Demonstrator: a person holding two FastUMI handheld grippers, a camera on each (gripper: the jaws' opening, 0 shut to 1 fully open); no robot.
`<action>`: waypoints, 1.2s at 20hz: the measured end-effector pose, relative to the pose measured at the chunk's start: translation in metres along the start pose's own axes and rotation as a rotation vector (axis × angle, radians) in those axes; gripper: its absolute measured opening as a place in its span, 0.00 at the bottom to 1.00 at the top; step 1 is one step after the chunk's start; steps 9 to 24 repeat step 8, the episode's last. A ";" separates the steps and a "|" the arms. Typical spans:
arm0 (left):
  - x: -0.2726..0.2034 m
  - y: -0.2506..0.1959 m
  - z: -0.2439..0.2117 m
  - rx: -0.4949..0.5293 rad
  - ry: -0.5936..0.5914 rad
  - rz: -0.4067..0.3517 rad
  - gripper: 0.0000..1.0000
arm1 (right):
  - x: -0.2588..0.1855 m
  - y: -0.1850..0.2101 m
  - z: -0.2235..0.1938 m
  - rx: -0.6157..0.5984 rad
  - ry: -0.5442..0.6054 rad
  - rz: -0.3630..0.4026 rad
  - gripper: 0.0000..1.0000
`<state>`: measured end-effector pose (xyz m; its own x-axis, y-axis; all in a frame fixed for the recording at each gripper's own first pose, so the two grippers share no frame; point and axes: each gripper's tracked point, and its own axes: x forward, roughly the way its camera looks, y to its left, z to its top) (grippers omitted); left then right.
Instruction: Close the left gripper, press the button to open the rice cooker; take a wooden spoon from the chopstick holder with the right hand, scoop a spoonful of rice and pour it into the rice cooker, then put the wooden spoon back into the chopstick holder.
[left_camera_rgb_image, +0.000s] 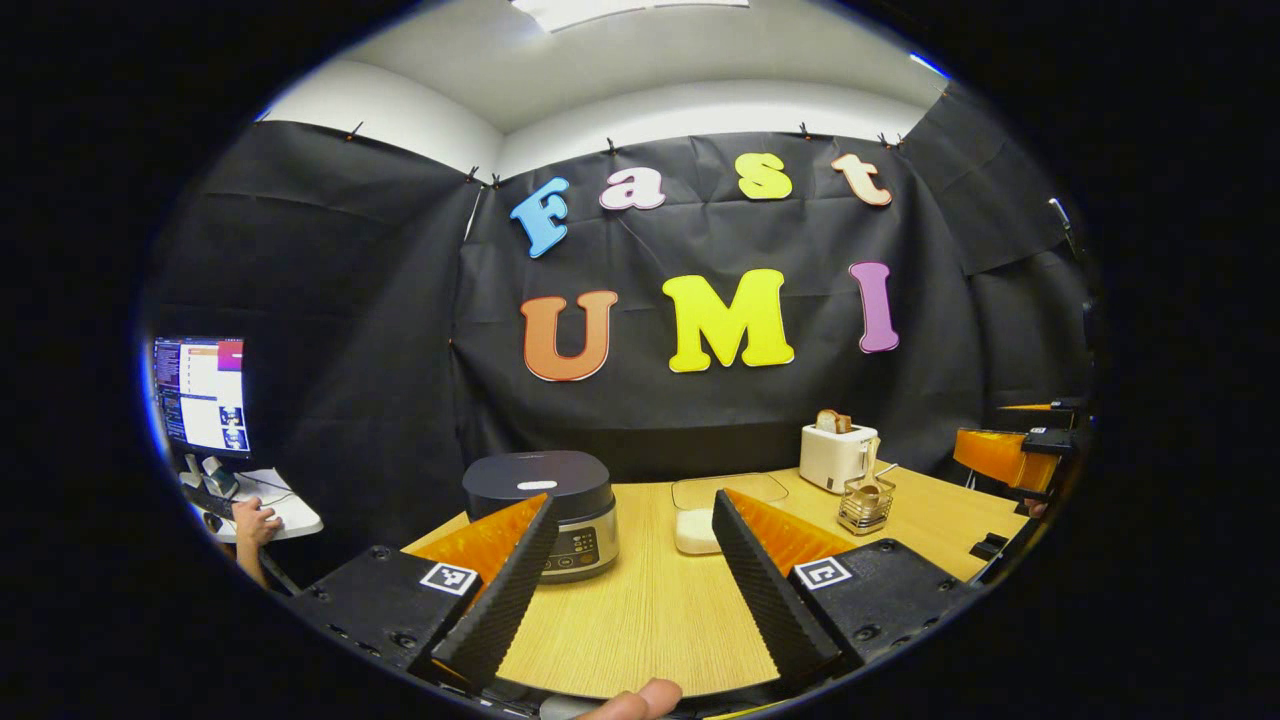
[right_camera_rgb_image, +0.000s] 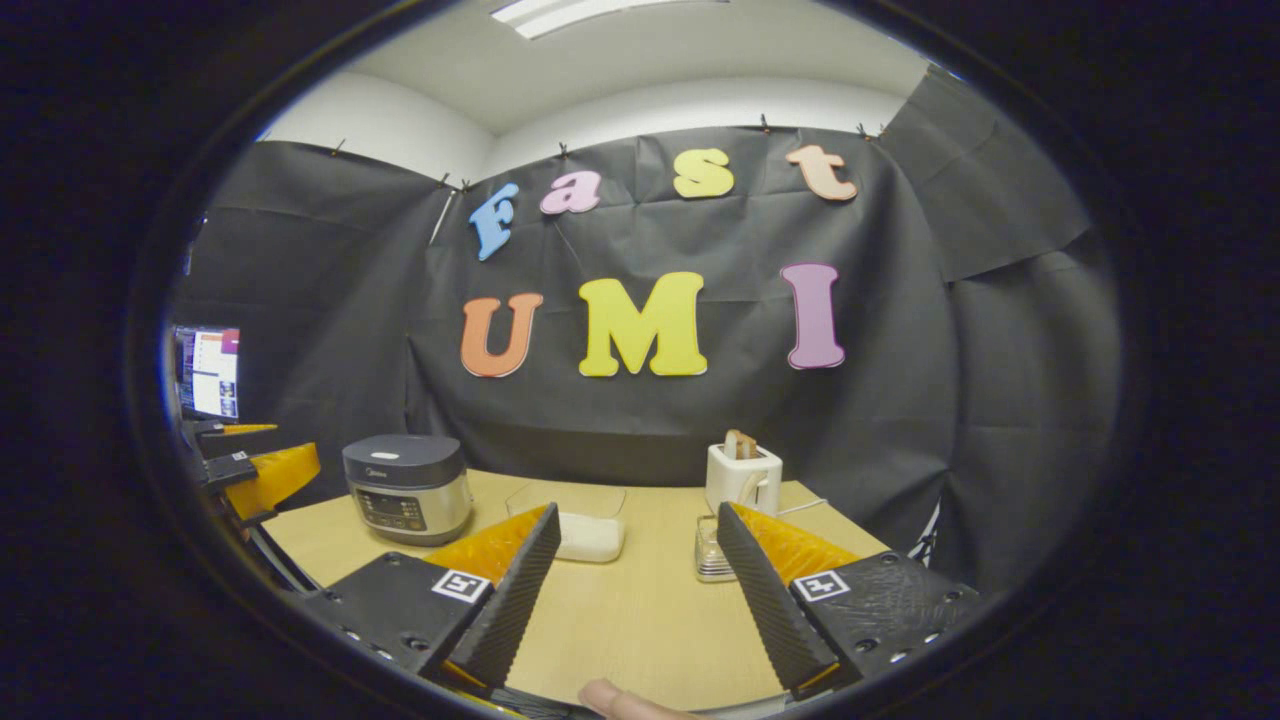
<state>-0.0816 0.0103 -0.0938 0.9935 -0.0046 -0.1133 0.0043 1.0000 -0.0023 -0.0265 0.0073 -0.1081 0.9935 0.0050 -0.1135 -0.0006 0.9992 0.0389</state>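
The rice cooker (left_camera_rgb_image: 543, 512) (right_camera_rgb_image: 408, 487) stands with its lid down at the left of the wooden table (left_camera_rgb_image: 640, 620). A clear box of rice (left_camera_rgb_image: 712, 510) (right_camera_rgb_image: 578, 525) sits beside it. The wire chopstick holder (left_camera_rgb_image: 866, 503) (right_camera_rgb_image: 709, 552) with the wooden spoon (left_camera_rgb_image: 868, 491) stands in front of the toaster. My left gripper (left_camera_rgb_image: 634, 578) is open above the table's near edge, the cooker just beyond its left finger. My right gripper (right_camera_rgb_image: 634, 582) is open too, its right finger partly covering the holder. The other gripper appears at the right edge (left_camera_rgb_image: 1010, 455) and the left edge (right_camera_rgb_image: 255, 470).
A white toaster (left_camera_rgb_image: 836, 452) (right_camera_rgb_image: 743, 474) with bread in it stands at the back right of the table. A monitor (left_camera_rgb_image: 200, 394) and a person's hand (left_camera_rgb_image: 255, 521) on a small desk are off to the left. A fingertip (left_camera_rgb_image: 640, 700) pokes in at the bottom.
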 end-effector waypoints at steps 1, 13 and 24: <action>-0.001 -0.001 0.000 0.001 -0.001 -0.001 0.99 | 0.000 0.001 0.000 -0.003 0.000 0.002 0.94; -0.002 -0.009 -0.002 -0.009 -0.001 -0.017 0.99 | 0.000 -0.003 -0.007 0.010 0.018 -0.002 0.94; -0.002 -0.009 -0.002 -0.009 -0.001 -0.017 0.99 | 0.000 -0.003 -0.007 0.010 0.018 -0.002 0.94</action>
